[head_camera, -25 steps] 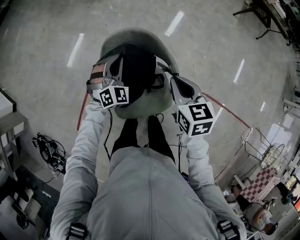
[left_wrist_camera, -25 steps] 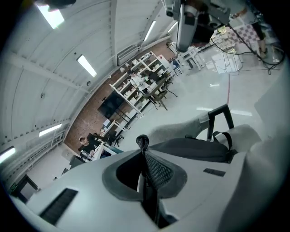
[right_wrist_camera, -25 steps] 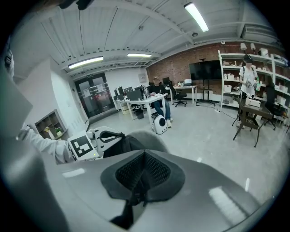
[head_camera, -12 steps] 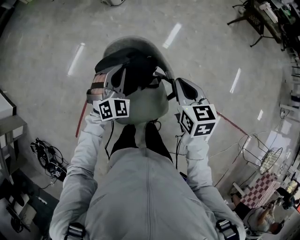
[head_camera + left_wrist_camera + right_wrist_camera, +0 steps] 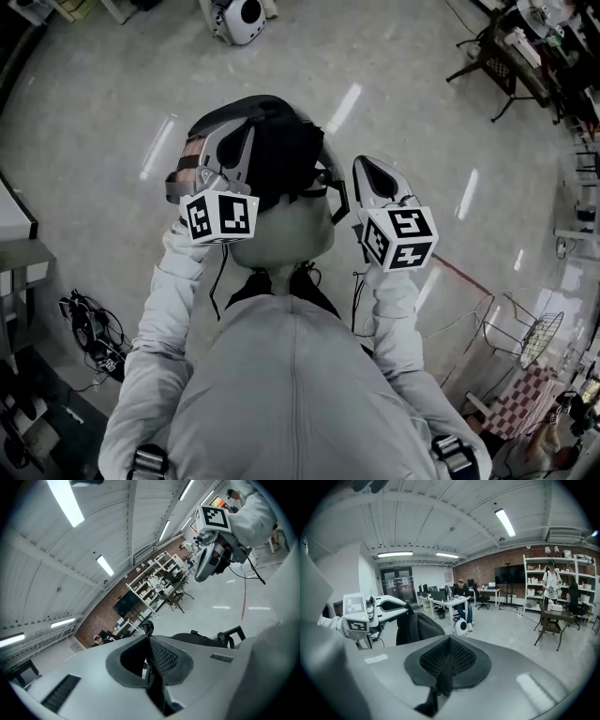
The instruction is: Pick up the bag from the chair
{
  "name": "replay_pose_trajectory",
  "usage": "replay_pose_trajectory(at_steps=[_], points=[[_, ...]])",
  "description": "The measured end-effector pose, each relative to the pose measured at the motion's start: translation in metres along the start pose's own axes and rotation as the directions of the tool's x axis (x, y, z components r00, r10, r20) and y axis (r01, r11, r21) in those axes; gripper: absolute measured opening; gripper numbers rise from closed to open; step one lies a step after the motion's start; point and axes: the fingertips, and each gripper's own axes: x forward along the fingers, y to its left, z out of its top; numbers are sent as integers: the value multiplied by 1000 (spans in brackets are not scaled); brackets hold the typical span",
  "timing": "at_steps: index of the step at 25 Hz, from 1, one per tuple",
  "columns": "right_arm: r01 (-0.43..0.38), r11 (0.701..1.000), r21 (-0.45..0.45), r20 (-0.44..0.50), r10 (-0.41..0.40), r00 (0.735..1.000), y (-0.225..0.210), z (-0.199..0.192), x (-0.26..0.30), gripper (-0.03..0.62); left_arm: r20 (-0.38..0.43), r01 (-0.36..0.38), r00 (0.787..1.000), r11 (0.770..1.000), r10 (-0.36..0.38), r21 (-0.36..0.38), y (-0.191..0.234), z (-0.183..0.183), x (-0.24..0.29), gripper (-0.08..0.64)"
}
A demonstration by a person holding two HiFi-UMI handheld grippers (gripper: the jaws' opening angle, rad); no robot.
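The black bag hangs above the grey chair, held up between my two grippers. My left gripper is shut on a black strap loop that sticks out past its closed jaws. My right gripper is shut on another black strap, which runs down between its pads. From the right gripper view the bag dangles under the left gripper. In the left gripper view the bag's top lies just beyond my jaws, with the right gripper raised across from it.
A white rounded machine stands on the floor beyond the chair. Cables lie at the left, wire racks at the right. A red floor line runs at the right. A person sits at desks and another stands by shelves.
Both grippers have risen with the bag between them. The bag now covers the chair's back and more of the seat shows beneath it.
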Motion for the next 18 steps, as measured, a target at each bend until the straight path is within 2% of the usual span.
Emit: replay_pose_trajectory(at_steps=[8,14,18], points=[[24,996,-83,103,-16,995,11,59,-17,12,67,-98,993,995,101,-36,74,41,-35,15],[54,988,-145,162,-30,986,11,88,-32,12,96,-168,981,986,169,-11,108,68,-59,16],[72,984,-163,203,-38,978,11,104,-37,12,87,-184,979,983,183,-2,123,74,-69,16]])
